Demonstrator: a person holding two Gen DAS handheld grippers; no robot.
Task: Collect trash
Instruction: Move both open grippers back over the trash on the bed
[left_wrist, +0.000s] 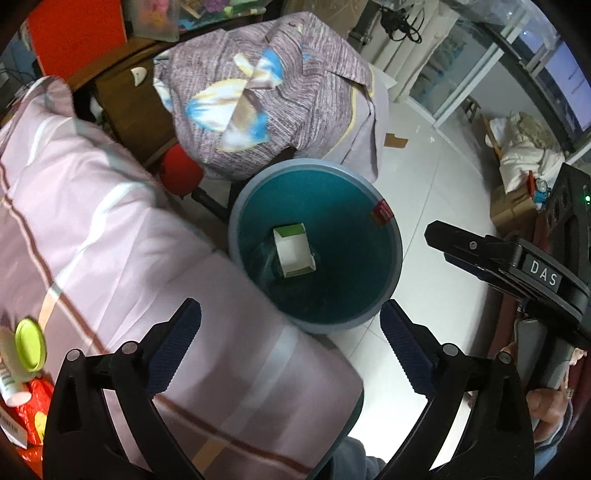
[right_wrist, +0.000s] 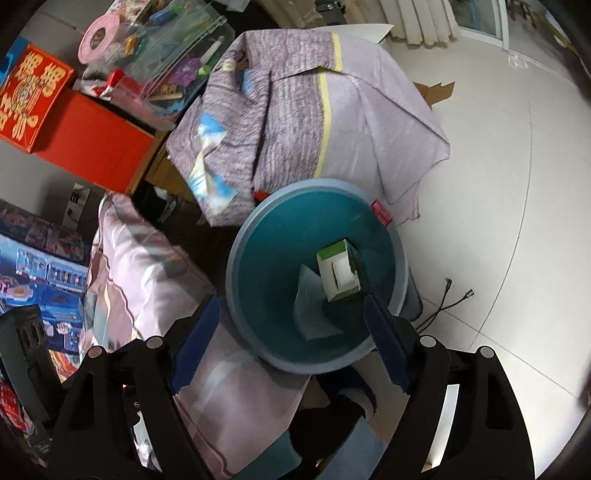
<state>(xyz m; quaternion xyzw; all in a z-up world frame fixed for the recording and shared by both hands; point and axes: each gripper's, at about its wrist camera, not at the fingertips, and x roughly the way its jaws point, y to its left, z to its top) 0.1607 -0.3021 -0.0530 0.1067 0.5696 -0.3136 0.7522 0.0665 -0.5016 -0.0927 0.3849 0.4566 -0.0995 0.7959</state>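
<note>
Pink striped bedding (left_wrist: 110, 229) at left, teal bin (left_wrist: 243, 206) just beside it, white tiled floor (left_wrist: 436, 192) at right. Small green-and-white carton (left_wrist: 293, 251) lying inside the bin (over a pale sheet (right_wrist: 312, 314)). Left gripper (left_wrist: 291, 325) spread wide, empty. Right gripper (right_wrist: 291, 325) likewise agape, holding nothing.

We see a glossy white tiled floor (right_wrist: 517, 147), a pink striped bed (left_wrist: 110, 240) and glass sliding doors (left_wrist: 461, 66).
</note>
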